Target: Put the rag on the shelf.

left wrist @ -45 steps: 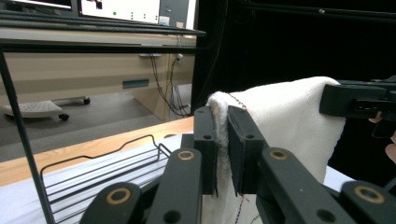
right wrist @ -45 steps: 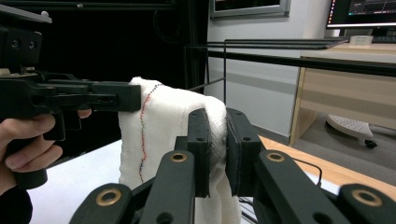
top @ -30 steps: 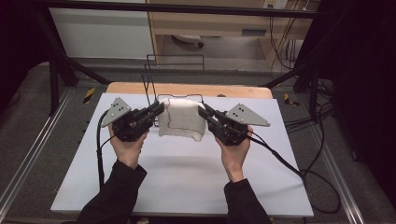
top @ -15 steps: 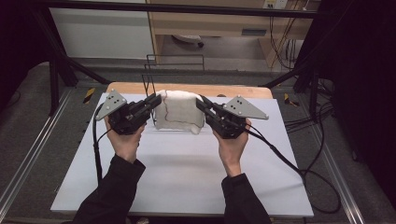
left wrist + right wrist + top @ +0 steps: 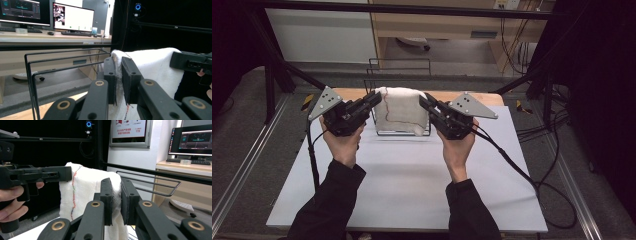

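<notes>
white towel [image 5: 401, 111] hangs pinched at its top corners by left claw [image 5: 373, 100] and right claw [image 5: 425, 102], over a wire rack [image 5: 398, 75].

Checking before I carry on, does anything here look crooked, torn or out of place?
Nothing stands out. The white cloth hangs evenly between the left tongs and right tongs, each pinching a top corner over the wire rack; no tears show.
</notes>
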`<action>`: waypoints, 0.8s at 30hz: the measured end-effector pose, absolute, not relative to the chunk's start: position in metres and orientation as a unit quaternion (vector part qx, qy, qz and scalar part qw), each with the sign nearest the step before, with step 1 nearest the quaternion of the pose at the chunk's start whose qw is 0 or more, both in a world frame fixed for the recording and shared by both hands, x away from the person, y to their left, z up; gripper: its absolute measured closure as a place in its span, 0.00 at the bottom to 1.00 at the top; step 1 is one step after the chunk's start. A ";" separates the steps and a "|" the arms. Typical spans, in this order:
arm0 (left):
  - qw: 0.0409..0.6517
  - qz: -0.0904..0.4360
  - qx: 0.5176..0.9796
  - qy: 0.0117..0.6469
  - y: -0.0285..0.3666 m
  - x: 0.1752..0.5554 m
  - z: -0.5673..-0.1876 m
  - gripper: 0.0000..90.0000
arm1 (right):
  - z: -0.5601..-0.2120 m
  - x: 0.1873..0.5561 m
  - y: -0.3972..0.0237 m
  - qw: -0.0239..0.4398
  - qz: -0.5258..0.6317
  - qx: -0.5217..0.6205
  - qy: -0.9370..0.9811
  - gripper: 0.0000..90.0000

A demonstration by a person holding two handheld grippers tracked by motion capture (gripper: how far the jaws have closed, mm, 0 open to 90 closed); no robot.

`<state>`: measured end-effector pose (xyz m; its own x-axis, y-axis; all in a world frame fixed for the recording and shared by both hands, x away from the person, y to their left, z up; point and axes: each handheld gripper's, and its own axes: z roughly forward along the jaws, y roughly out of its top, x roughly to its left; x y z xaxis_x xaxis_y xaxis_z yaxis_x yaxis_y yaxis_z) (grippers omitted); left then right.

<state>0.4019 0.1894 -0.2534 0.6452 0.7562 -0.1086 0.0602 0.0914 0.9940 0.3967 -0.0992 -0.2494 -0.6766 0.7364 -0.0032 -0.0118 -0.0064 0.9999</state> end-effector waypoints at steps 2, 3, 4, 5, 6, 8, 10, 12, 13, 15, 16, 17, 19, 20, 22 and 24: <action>0.661 0.265 0.620 0.328 0.190 0.403 -0.251 0.91 | -0.247 0.398 -0.099 0.289 0.652 0.280 0.643 0.90; 0.662 0.265 0.619 0.328 0.190 0.404 -0.249 0.91 | -0.245 0.398 -0.098 0.290 0.652 0.280 0.643 0.90; 0.663 0.266 0.618 0.328 0.190 0.405 -0.248 0.91 | -0.244 0.399 -0.098 0.291 0.652 0.279 0.642 0.90; 0.663 0.267 0.617 0.328 0.190 0.405 -0.246 0.91 | -0.242 0.400 -0.097 0.293 0.653 0.278 0.641 0.91; 0.665 0.267 0.616 0.328 0.190 0.406 -0.245 0.91 | -0.240 0.401 -0.097 0.294 0.653 0.277 0.641 0.90; 0.668 0.267 0.613 0.327 0.191 0.407 -0.243 0.91 | -0.237 0.402 -0.096 0.296 0.654 0.277 0.639 0.91; 0.669 0.267 0.612 0.328 0.191 0.408 -0.240 0.91 | -0.235 0.403 -0.096 0.299 0.654 0.276 0.638 0.91; 0.671 0.268 0.609 0.327 0.191 0.410 -0.238 0.91 | -0.232 0.405 -0.095 0.301 0.655 0.275 0.636 0.91; 0.671 0.269 0.609 0.327 0.191 0.411 -0.237 0.91 | -0.231 0.405 -0.095 0.301 0.656 0.275 0.635 0.91; 0.673 0.270 0.606 0.327 0.191 0.413 -0.234 0.91 | -0.228 0.406 -0.094 0.303 0.658 0.274 0.633 0.91; 0.674 0.270 0.606 0.327 0.191 0.413 -0.233 0.91 | -0.227 0.407 -0.094 0.304 0.658 0.274 0.632 0.91; 0.676 0.270 0.603 0.327 0.191 0.414 -0.232 0.91 | -0.225 0.407 -0.094 0.303 0.660 0.275 0.630 0.91; 0.678 0.272 0.600 0.326 0.191 0.415 -0.229 0.91 | -0.222 0.409 -0.093 0.302 0.662 0.277 0.627 0.91; 0.679 0.272 0.599 0.326 0.192 0.415 -0.228 0.91 | -0.221 0.410 -0.093 0.304 0.662 0.276 0.627 0.91; 0.681 0.272 0.597 0.325 0.192 0.416 -0.226 0.91 | -0.218 0.411 -0.092 0.305 0.663 0.276 0.625 0.91; 0.682 0.273 0.595 0.326 0.192 0.418 -0.223 0.91 | -0.216 0.412 -0.091 0.304 0.664 0.276 0.624 0.91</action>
<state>0.4178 0.1924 -0.2233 0.6385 0.7603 -0.1192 0.0151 0.1425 0.9897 0.4124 -0.0914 -0.2158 -0.6624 0.7491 -0.0128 -0.0594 -0.0355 0.9976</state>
